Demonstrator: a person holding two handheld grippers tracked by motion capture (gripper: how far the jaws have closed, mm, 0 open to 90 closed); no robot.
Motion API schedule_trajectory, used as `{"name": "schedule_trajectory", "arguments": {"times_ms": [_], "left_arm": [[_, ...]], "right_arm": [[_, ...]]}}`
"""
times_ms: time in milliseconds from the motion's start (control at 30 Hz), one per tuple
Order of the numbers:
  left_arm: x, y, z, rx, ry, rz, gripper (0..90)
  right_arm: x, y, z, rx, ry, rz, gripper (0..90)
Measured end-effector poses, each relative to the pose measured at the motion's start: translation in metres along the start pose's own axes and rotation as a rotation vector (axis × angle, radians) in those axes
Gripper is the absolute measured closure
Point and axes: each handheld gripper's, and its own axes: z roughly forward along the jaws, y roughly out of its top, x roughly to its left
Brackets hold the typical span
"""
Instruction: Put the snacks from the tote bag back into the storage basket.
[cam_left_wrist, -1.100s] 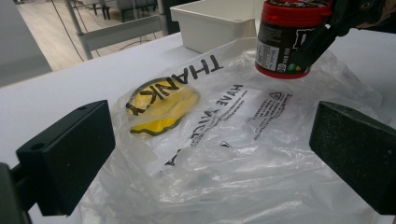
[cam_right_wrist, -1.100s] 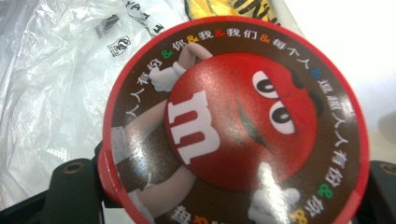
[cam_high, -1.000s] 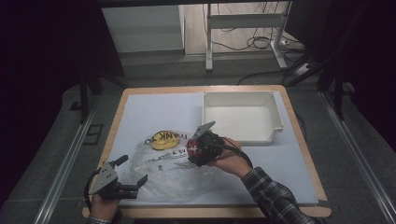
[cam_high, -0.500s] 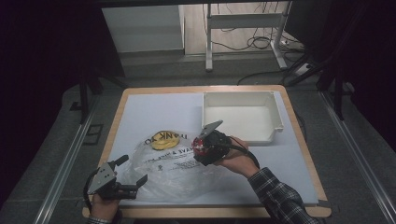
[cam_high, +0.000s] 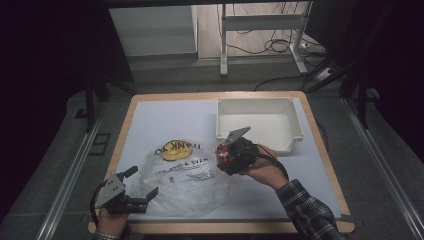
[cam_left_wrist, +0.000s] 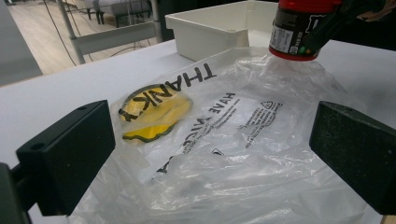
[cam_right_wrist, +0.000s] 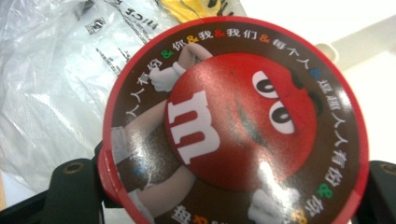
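A plastic bag (cam_high: 187, 172) lies flat on the near part of the table (cam_high: 165, 115), with a tray (cam_high: 260, 122) behind it to the right. The right gripper (cam_high: 227, 155) holds a candy jar (cam_high: 224, 154) above the bag's right edge, in front of the tray. The left gripper (cam_high: 142, 185) sits at the bag's near left corner.

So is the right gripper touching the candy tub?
Touching. The right gripper view shows the right gripper with both black jaws pressed against the candy tub's sides.

tabletop (cam_high: 165, 112): wood-edged, pale blue mat | white plastic bin (cam_high: 295, 122): far right corner, upright | white metal stand legs (cam_high: 223, 45): floor beyond tabletop | cables (cam_high: 272, 47): loose on floor beside stand
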Motion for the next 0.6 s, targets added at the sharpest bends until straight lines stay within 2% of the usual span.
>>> {"name": "schedule_trajectory", "arguments": {"times_ms": [600], "left_arm": [[0.000, 0.000, 0.000, 0.002, 0.002, 0.002, 0.3]], "right_arm": [[-0.022, -0.011, -0.014, -0.009, -0.010, 0.010, 25.7]]}}
